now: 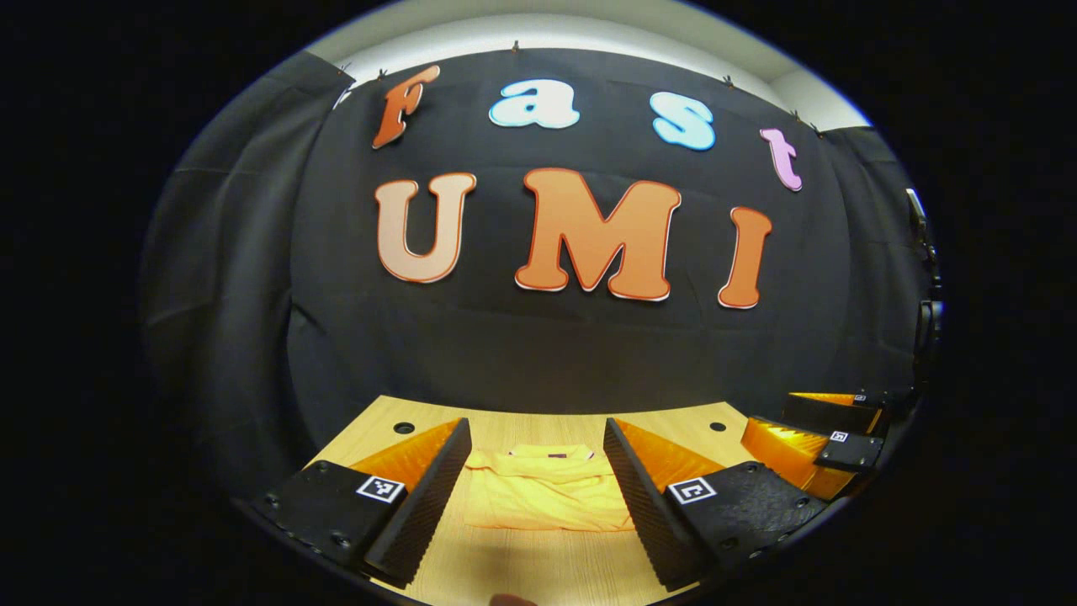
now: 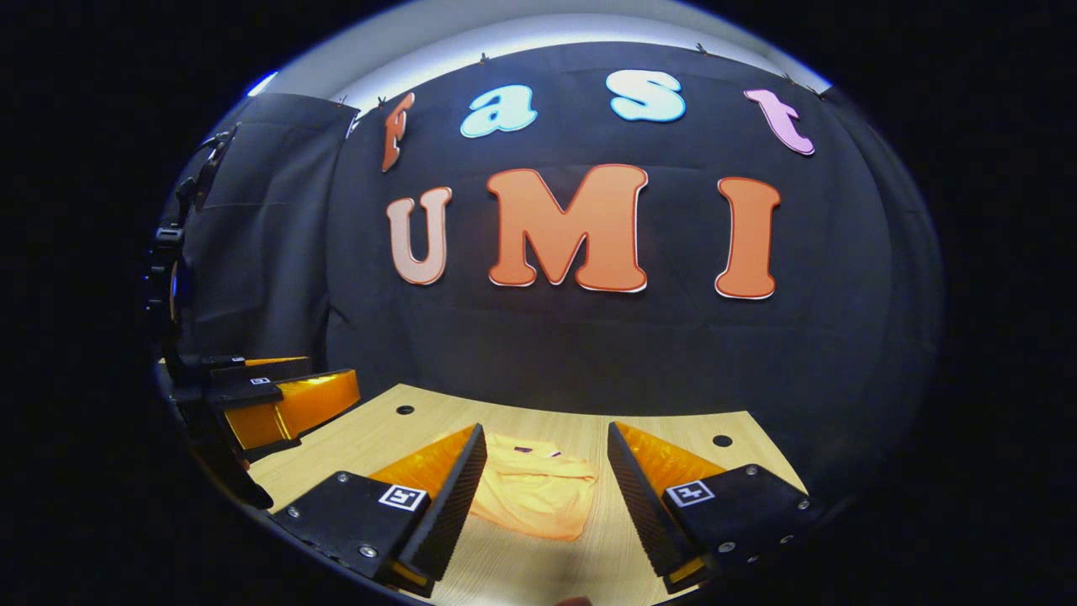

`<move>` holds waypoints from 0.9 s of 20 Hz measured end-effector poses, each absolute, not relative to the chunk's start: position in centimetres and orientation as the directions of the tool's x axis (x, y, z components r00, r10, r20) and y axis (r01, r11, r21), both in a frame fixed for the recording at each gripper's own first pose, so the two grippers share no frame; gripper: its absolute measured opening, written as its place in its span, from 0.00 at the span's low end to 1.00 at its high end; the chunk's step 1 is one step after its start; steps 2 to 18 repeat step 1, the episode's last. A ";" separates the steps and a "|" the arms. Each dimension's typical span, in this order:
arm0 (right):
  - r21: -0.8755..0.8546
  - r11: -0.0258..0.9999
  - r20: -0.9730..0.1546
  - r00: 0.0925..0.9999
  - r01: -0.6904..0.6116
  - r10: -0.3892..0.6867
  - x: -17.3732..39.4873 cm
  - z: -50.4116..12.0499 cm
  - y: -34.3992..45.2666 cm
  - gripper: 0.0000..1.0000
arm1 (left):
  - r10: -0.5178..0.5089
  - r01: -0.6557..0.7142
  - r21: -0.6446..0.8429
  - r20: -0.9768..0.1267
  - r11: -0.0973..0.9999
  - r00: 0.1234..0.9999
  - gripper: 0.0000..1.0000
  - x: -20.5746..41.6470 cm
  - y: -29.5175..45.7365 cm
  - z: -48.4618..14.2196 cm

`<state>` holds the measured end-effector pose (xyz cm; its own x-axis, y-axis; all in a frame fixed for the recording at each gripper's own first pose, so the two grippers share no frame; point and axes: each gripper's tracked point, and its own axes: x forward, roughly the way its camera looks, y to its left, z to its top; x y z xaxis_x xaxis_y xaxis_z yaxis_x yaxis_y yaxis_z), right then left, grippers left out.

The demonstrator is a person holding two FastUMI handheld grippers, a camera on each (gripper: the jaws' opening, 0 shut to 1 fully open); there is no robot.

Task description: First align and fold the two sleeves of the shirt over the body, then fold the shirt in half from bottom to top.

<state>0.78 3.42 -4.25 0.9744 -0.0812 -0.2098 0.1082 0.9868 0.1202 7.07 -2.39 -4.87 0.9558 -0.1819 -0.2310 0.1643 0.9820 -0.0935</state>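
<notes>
Two spread claws above folded shirt (image 1: 545, 492) on table (image 1: 538, 568)

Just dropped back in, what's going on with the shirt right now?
The shirt lies on the wooden table as a compact folded bundle, collar toward the booth wall, so the folding looks done or nearly so. The left gripper and the right gripper both hang above the table with jaws open, holding nothing. In the left gripper view the right gripper shows off to the right, apart from the shirt.

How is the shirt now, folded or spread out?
Folded. The shirt lies on the table as a compact rectangle, collar at the far edge, no sleeves sticking out.
</notes>
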 end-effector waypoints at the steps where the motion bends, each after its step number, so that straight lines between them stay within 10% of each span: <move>1: 0.126 0.987 -0.200 0.977 0.101 -0.075 -0.2 -4.1 3.6 0.89 | -0.182 0.165 -0.100 -0.202 0.981 0.962 0.98 5.0 -2.7 -4.1; 18: 0.126 0.987 -0.200 0.977 0.101 -0.075 -0.2 -4.1 3.6 0.89 | -0.182 0.165 -0.100 -0.202 0.981 0.962 0.98 5.0 -2.7 -4.1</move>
